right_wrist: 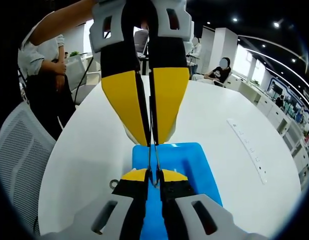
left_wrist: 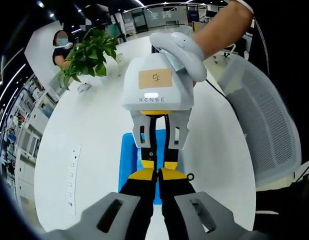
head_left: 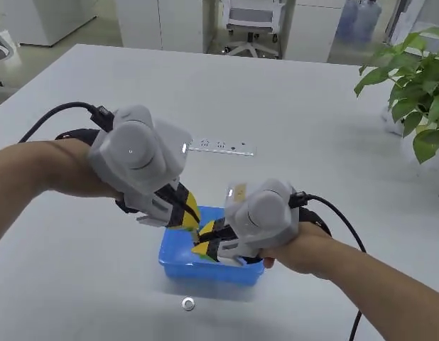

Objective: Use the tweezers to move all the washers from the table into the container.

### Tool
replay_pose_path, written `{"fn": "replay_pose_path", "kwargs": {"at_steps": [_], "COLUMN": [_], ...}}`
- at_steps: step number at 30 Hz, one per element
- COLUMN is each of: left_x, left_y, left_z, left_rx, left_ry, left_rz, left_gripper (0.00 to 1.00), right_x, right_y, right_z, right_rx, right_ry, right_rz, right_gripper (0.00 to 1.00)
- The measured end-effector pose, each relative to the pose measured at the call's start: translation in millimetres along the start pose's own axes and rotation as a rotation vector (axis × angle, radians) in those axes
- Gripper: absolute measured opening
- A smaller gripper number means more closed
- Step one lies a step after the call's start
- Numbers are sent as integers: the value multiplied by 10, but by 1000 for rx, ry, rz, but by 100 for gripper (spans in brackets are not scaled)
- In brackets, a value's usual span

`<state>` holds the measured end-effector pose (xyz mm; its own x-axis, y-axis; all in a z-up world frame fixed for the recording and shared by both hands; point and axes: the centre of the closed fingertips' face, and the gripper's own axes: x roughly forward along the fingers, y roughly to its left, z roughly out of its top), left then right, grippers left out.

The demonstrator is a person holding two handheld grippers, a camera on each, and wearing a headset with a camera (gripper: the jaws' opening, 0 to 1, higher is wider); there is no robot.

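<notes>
A blue container [head_left: 177, 266] sits on the white table, and both grippers meet tip to tip above it. My left gripper [head_left: 191, 217] comes in from the upper left, my right gripper [head_left: 205, 241] from the lower right. In the right gripper view, thin metal tweezers [right_wrist: 152, 160] run from the left gripper [right_wrist: 150, 140] down into the right gripper [right_wrist: 154, 175], and both sets of jaws are shut on them over the container [right_wrist: 189, 165]. One silver washer [head_left: 188, 304] lies on the table just outside the container's near wall, washer [right_wrist: 113, 184], washer [left_wrist: 190, 176].
A white power strip [head_left: 221, 147] lies flat beyond the container. A potted plant [head_left: 418, 92] stands at the table's far right. An office chair [head_left: 248, 21] is behind the far edge, and a mesh chair [left_wrist: 264, 115] sits beside the table. People are in the background.
</notes>
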<state>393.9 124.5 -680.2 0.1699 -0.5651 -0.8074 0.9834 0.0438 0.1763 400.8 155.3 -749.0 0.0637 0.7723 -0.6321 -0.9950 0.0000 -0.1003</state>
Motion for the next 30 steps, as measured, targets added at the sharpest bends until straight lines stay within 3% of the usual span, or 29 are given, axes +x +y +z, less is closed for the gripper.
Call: {"fn": "replay_pose_path", "kwargs": {"at_steps": [15, 30], "left_x": [208, 316], "left_y": [86, 132], "left_z": [-134, -216], "left_rx": [-11, -16], "left_ry": [11, 17], "left_rz": [-16, -15], "left_gripper": [6, 6], "right_x": [147, 239], "right_y": [-85, -129], "right_z": [-185, -290], "right_rx": [13, 20], "right_ry": [14, 28], "right_rz": [22, 34], "right_gripper": [10, 10]}}
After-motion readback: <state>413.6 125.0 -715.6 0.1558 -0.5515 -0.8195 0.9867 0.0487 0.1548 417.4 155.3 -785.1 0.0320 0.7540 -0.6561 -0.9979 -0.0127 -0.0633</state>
